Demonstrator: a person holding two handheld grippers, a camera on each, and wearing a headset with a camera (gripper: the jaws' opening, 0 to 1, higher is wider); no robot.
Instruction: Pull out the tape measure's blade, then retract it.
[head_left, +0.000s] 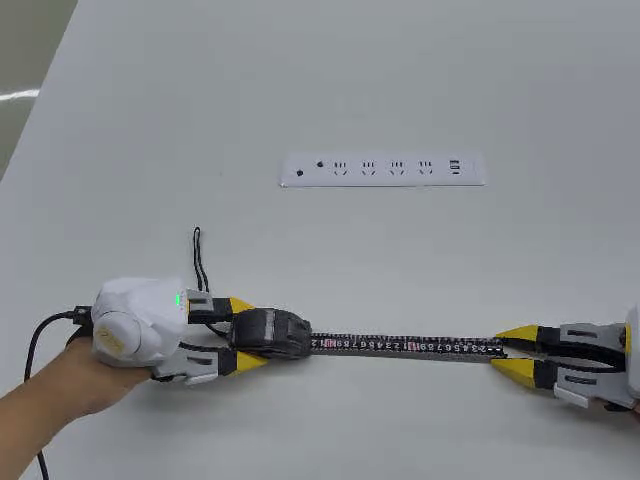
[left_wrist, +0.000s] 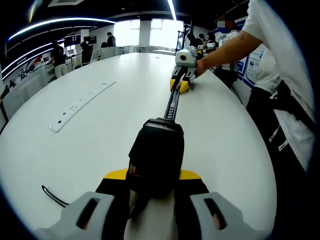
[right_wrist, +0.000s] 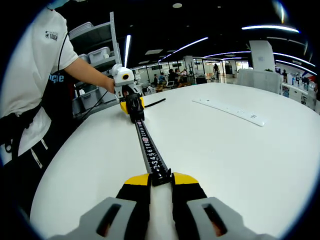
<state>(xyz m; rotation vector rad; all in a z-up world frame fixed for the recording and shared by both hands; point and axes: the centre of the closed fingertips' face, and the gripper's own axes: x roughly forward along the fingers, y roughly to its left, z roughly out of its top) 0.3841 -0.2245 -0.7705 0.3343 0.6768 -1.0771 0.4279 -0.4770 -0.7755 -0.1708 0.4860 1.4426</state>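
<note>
A black tape measure case (head_left: 272, 332) lies on the white table, and my left gripper (head_left: 246, 333) is shut on it; the left gripper view shows the case (left_wrist: 156, 155) between the yellow-tipped jaws. Its dark blade (head_left: 405, 346) with white numbers runs out flat to the right along the table. My right gripper (head_left: 518, 352) is shut on the blade's end hook, seen up close in the right gripper view (right_wrist: 161, 178). The blade (right_wrist: 146, 144) stretches back to the case (right_wrist: 134, 107) and the left gripper (right_wrist: 125, 80). In the left gripper view the right gripper (left_wrist: 181, 85) sits at the far end.
A white power strip (head_left: 382, 170) lies farther back at the table's middle. A black wrist loop (head_left: 199, 256) trails behind the left gripper, and a black cable (head_left: 42, 340) hangs off the near left edge. The person's arm (head_left: 45, 400) comes in at the bottom left.
</note>
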